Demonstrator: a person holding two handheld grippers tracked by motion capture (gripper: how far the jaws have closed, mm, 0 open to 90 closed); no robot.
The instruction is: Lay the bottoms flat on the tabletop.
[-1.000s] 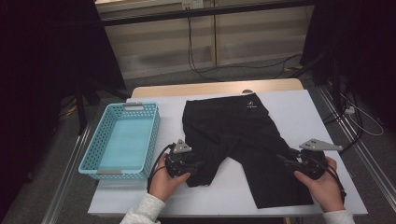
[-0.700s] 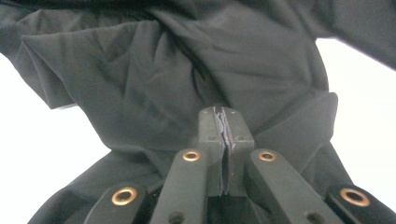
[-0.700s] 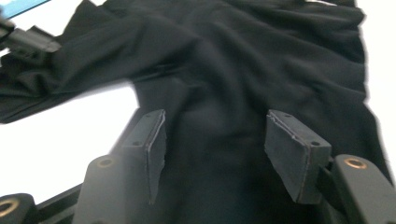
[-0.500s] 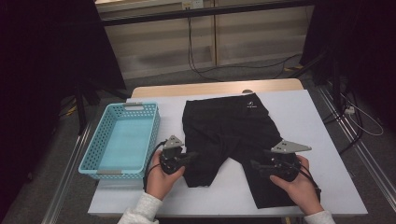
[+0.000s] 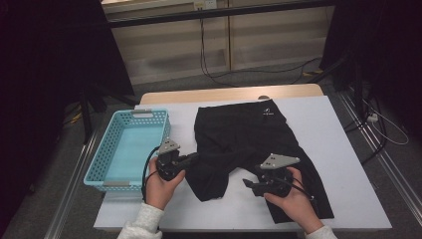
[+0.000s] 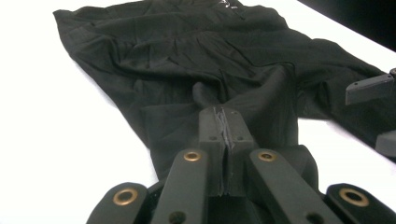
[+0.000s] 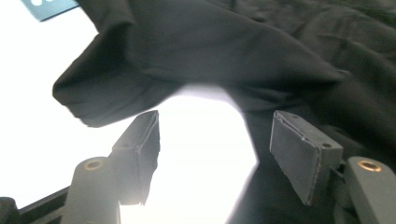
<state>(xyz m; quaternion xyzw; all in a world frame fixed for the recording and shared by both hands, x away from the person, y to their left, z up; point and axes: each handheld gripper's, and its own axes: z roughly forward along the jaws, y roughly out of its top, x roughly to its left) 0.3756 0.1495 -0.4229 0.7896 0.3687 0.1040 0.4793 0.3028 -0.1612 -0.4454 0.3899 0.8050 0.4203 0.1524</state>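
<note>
Two grippers work the black shorts (image 5: 249, 144), which lie flat on the table (image 5: 343, 149) just right of the basket (image 5: 127, 149). The left gripper (image 6: 224, 126) is clenched on a leg's edge nearest the basket, probably to fold it. The right gripper (image 7: 215, 154) gapes, released, over the other leg.
</note>
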